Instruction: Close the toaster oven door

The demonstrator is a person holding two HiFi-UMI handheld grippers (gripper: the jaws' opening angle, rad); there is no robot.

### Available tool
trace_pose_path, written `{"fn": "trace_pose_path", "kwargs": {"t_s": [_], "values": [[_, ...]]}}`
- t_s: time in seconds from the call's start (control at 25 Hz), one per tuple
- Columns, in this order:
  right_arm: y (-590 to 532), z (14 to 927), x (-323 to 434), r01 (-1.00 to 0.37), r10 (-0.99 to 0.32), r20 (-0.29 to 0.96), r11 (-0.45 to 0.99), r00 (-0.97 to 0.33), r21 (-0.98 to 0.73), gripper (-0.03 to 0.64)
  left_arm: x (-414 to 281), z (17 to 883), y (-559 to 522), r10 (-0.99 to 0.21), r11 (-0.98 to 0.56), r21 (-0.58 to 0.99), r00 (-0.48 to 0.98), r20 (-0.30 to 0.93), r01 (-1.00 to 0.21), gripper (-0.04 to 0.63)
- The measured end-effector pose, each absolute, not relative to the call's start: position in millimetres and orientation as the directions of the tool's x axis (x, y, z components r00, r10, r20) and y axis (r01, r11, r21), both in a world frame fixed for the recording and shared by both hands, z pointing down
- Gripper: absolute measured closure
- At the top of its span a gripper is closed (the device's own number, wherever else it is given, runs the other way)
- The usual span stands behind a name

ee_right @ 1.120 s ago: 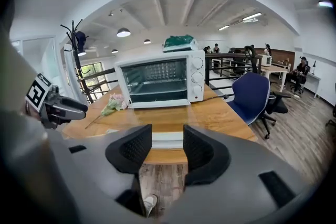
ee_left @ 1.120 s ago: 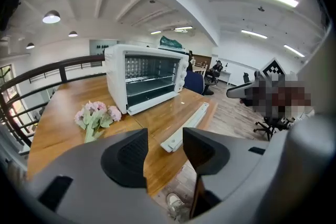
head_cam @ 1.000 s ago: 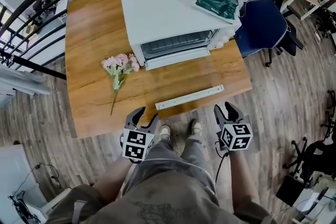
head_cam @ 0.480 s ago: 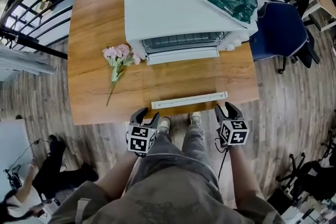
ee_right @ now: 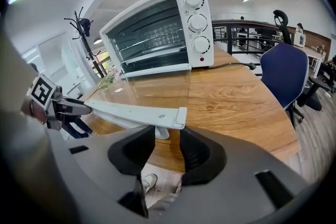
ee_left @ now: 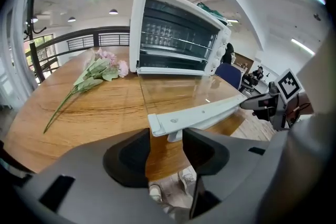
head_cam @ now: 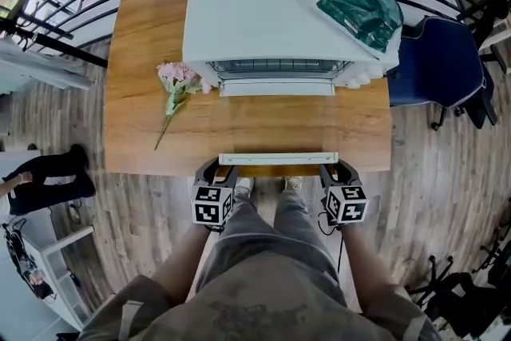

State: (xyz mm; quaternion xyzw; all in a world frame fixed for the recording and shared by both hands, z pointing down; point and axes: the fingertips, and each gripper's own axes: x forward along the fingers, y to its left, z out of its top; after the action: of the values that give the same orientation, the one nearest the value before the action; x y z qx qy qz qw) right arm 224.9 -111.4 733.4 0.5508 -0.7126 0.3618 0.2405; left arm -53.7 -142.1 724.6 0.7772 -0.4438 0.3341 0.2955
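Observation:
A white toaster oven (head_cam: 271, 12) stands at the back of the wooden table (head_cam: 144, 108), its glass door (head_cam: 279, 124) folded down flat toward me. The door's white handle bar (head_cam: 278, 158) lies along the table's near edge. My left gripper (head_cam: 217, 168) is at the bar's left end, which shows between its jaws (ee_left: 166, 147) with a gap on both sides. My right gripper (head_cam: 338, 170) is at the right end. Its jaws are closing around the bar's mount (ee_right: 163, 132), and the pads are not pressing on it.
A bunch of pink flowers (head_cam: 177, 84) lies left of the oven. A green bag (head_cam: 359, 0) sits on the oven's top right corner. A blue chair (head_cam: 443, 64) stands right of the table, a black railing behind it. The person's legs are below the near edge.
Both grippers have moved forward from below the table's edge up to the two ends of the door handle. The head view has swung so that the oven faces me squarely.

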Motion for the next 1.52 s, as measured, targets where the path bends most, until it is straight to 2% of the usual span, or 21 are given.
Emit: {"fn": "trace_pose_path", "kwargs": {"t_s": [0.32, 0.6, 1.16, 1.52], "values": [[-112, 715, 224, -0.921, -0.591, 0.707, 0.232, -0.388, -0.312, 0.474, -54, 706, -145, -0.528, -0.371, 0.145, 0.336, 0.78, -0.917, 0.402], [-136, 654, 224, -0.865, -0.612, 0.614, 0.393, -0.499, -0.311, 0.476, -50, 645, -167, -0.633, -0.331, 0.169, 0.351, 0.69, -0.928, 0.446], [-224, 560, 233, -0.807, -0.732, 0.424, 0.291, -0.534, -0.515, 0.476, -35, 548, -253, -0.768, -0.366, 0.21, 0.422, 0.482, -0.907, 0.459], [-285, 527, 242, -0.794, -0.812, 0.348, 0.215, -0.469, -0.569, 0.474, -32, 514, -313, -0.816, -0.344, 0.259, 0.424, 0.393, -0.903, 0.459]]}}
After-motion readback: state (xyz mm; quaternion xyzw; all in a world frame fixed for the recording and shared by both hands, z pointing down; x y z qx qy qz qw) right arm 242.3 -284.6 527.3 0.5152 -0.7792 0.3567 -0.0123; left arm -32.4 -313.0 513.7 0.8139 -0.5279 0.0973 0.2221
